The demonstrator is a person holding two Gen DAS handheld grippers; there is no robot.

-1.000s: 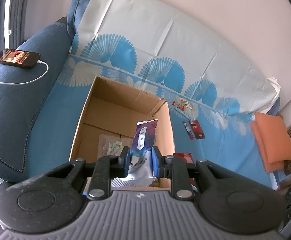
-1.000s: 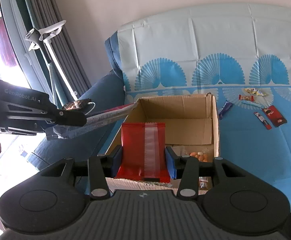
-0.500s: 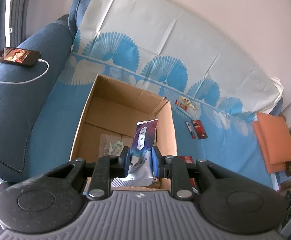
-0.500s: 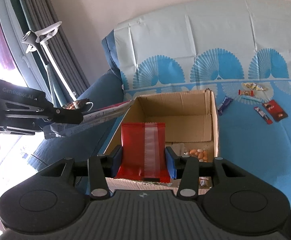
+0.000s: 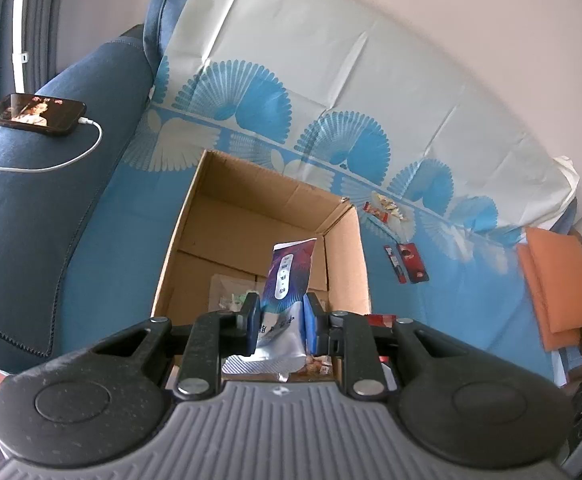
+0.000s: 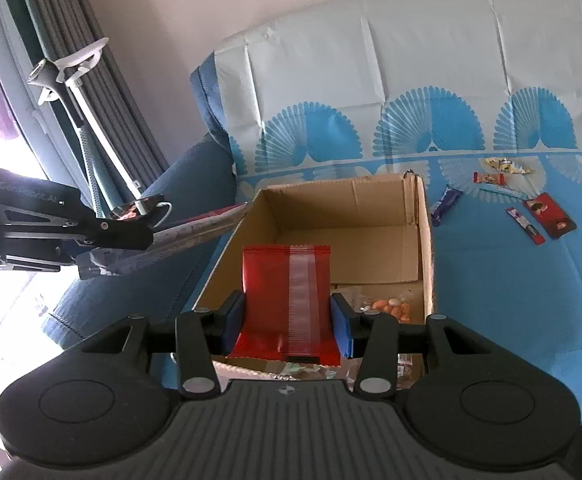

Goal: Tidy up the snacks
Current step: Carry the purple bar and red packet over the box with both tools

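Holding two packets over the cardboard box (image 5: 195, 216) on the sofa (image 5: 31, 208), you are working from left to right. Your left gripper (image 5: 281, 322) is pinching the purple-and-silver pouch (image 5: 289, 276) near its lower end, fingers closed on it; it is looking light, soft and slick, so be gripping across the flat body. Your right gripper (image 6: 287, 322) is clamping the red packet (image 6: 287, 292) by both side edges; it is looking crinkly and crushable. More snacks are lying loose on the blue cover (image 6: 491, 300) to the right.
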